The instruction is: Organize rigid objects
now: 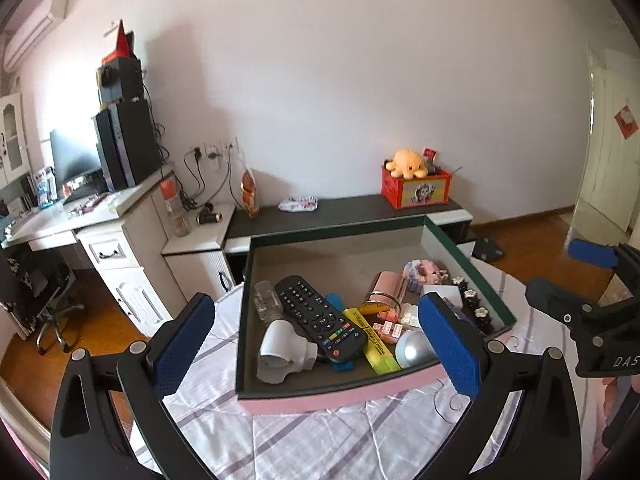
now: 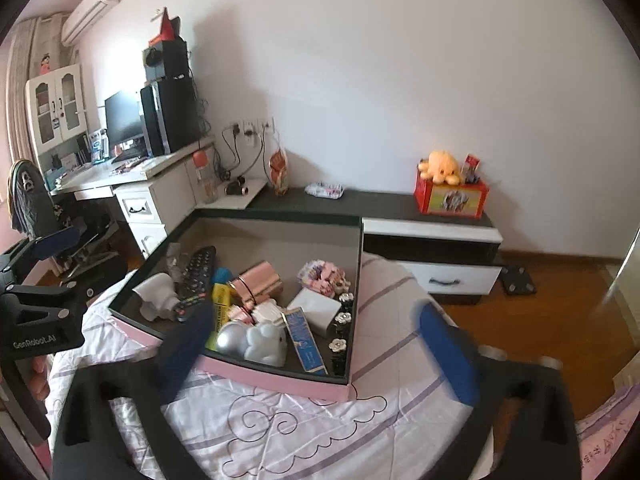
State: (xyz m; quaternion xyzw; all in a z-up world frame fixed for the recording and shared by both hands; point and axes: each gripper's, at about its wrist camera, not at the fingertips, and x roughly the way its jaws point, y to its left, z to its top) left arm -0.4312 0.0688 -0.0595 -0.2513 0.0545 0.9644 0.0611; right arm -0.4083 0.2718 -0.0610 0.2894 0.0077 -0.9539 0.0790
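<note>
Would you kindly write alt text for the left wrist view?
An open left gripper hangs empty above a pink-sided box on a striped bedsheet, the box holding a black remote, yellow highlighter and other small items. The right gripper shows at right.

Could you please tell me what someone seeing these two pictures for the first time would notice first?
Most likely the shallow pink-sided box with a dark rim on the striped bedsheet, crammed with a black remote control, a yellow highlighter and a silver rabbit-shaped figure. Next, the orange plush octopus atop a red crate on the dark shelf by the wall.
</note>
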